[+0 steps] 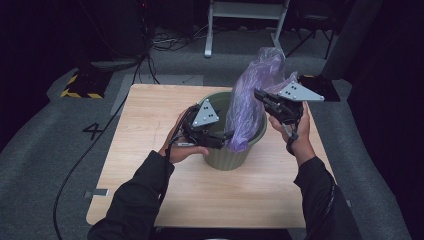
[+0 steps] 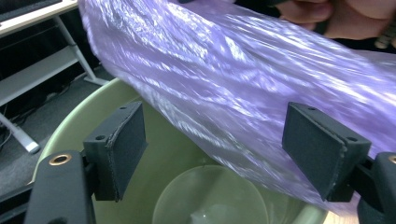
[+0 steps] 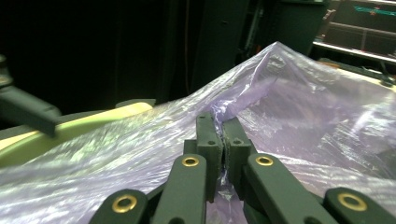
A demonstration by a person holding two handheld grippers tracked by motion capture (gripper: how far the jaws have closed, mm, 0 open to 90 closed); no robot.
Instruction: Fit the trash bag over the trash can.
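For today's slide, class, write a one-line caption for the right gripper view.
Right gripper shut on a thin purple plastic bag, with the green bin's rim behind.

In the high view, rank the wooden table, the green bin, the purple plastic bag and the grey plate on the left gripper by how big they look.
1. Wooden table, by far the largest.
2. Green bin and purple plastic bag: about alike; the bag hides part of the bin, so no ranking.
3. Grey plate on the left gripper, smallest.

The far inner wall of the green bin (image 1: 220, 150) is hidden by the purple bag (image 1: 252, 100) in the high view. The bag's lower end is cut off in the left gripper view. The desk's (image 1: 150, 130) near edge is covered by sleeves.
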